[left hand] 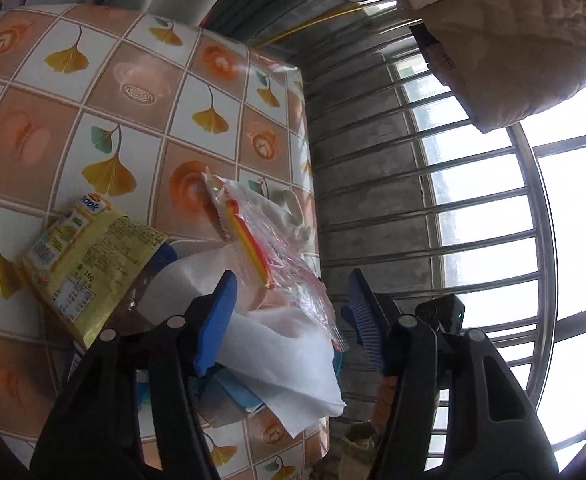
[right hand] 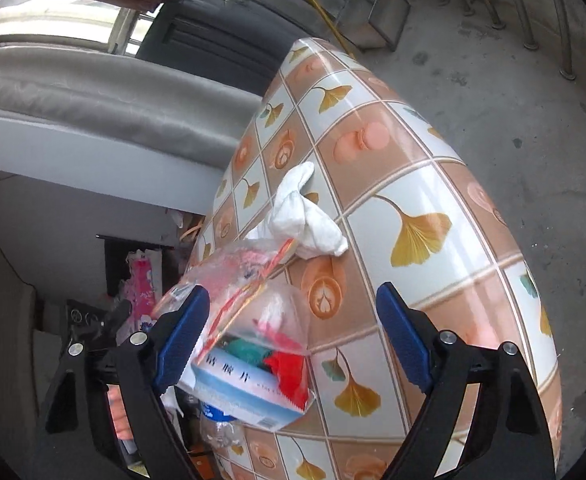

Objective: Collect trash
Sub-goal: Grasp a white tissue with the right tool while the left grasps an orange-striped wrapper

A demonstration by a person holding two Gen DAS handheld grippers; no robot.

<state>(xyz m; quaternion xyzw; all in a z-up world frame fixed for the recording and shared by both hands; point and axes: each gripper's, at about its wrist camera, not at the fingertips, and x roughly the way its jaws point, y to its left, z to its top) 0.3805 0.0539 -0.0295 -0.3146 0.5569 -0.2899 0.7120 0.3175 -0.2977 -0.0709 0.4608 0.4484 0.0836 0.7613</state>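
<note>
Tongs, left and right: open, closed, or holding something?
Left tongs: open, over the white tissue, not gripping.
Right tongs: open, clear plastic bag between, unpinched.

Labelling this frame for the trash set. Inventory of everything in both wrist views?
table: 1, tiled orange-white cloth with ginkgo leaves, under the trash
yellow packet: 1, yellow, on table, left of pile
clear bag: 1, clear with red-yellow strip, top of pile at table edge
tissue: 1 sheet, white, in pile, hanging over the edge
cloth: 1, white, crumpled, on table behind bag
box: 1, pale blue-white, under bag
bottle: 1, clear, below box
window bars: several, grey metal, beyond table
left gripper: 1, black with blue pads, open around the pile
right gripper: 1, same, open around bag
</note>
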